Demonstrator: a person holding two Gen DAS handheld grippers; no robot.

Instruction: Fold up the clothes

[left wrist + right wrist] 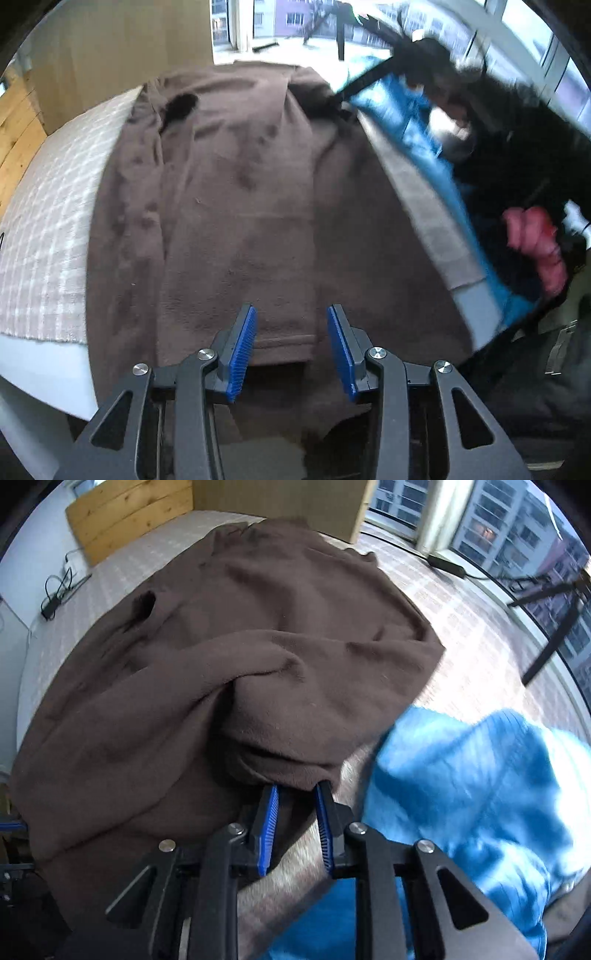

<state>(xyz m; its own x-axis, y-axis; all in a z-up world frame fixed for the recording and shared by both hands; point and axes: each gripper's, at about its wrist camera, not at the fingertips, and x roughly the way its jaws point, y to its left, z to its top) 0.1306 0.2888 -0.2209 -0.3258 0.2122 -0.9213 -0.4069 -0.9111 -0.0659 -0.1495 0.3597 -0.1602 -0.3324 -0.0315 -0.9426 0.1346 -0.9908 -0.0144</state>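
Observation:
A brown fleece garment (236, 206) lies spread on the checked table cover (48, 229); it also fills the right wrist view (229, 635), with one side folded over. My left gripper (291, 317) is open just above the garment's near hem, holding nothing. My right gripper (295, 792) sits at the folded brown edge, its blue pads (271, 812) parted with cloth at the tips. I cannot tell whether it grips the cloth.
A blue garment (461, 794) lies to the right of the brown one. A black bag (517, 177) holding blue, dark and pink clothes (535, 243) stands past the table's right edge. A wooden board (125, 513) and cables (59, 587) are at the far side.

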